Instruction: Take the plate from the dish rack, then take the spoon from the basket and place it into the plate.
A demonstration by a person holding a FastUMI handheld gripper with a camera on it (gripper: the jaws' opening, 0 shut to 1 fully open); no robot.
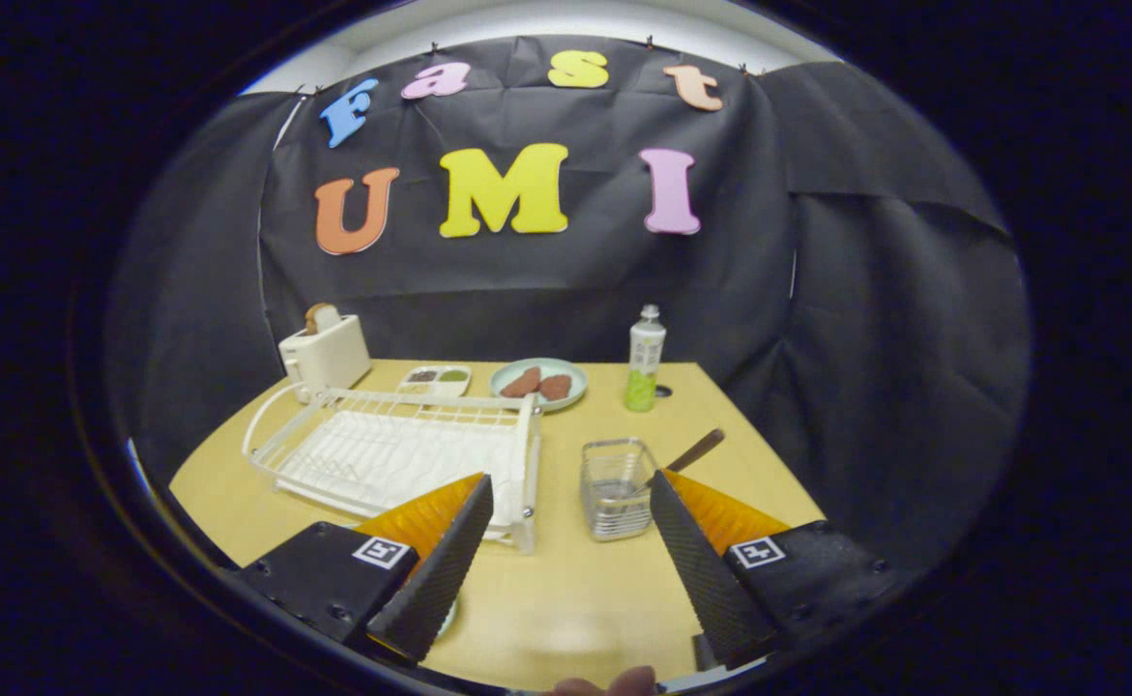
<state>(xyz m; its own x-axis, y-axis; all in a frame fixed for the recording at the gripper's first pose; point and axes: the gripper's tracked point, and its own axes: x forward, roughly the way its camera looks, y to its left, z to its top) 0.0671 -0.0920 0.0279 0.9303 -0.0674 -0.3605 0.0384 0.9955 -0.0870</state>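
Note:
My gripper is open above the wooden table, with nothing between its fingers. The white dish rack lies just beyond the left finger, and I see no plate in its slots. Next to the right fingertip stands a small wire basket. A spoon with a brown handle leans out of the basket to the right. A pale curved rim, perhaps a plate, peeks out from under the left finger; most of it is hidden.
Along the back of the table stand a white toaster, a small divided dish, a light green plate holding brown food and a green-and-white bottle. A person's fingertip shows below the fingers.

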